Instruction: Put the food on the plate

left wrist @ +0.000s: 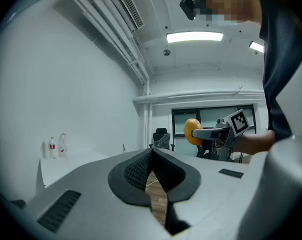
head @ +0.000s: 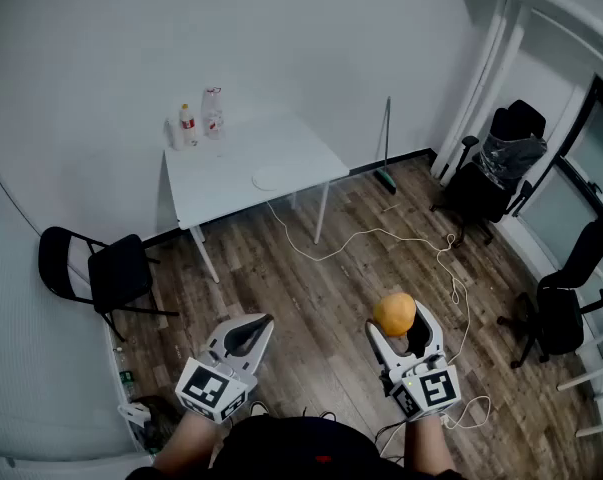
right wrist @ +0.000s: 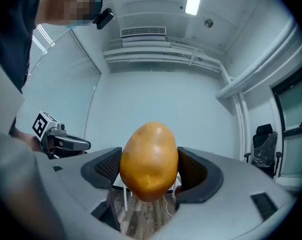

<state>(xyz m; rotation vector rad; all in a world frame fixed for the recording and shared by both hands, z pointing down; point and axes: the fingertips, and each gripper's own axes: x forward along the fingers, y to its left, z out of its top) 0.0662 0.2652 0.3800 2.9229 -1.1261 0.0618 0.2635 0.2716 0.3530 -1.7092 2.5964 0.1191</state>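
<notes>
Our right claw [right wrist: 149,170] grips a smooth, egg-shaped golden-orange food piece [head: 394,313], well apart from the white rectangular tabletop [head: 226,193] bearing a round white plate [head: 275,178] and two plastic bottles [head: 213,116]; our left claw [left wrist: 152,156] is clenched, empty.

A white surface [head: 231,190], well beyond the left tongs [head: 267,320], carries a white plate [head: 278,178], a small bottle [head: 188,125] and a taller bottle [head: 213,113].
</notes>
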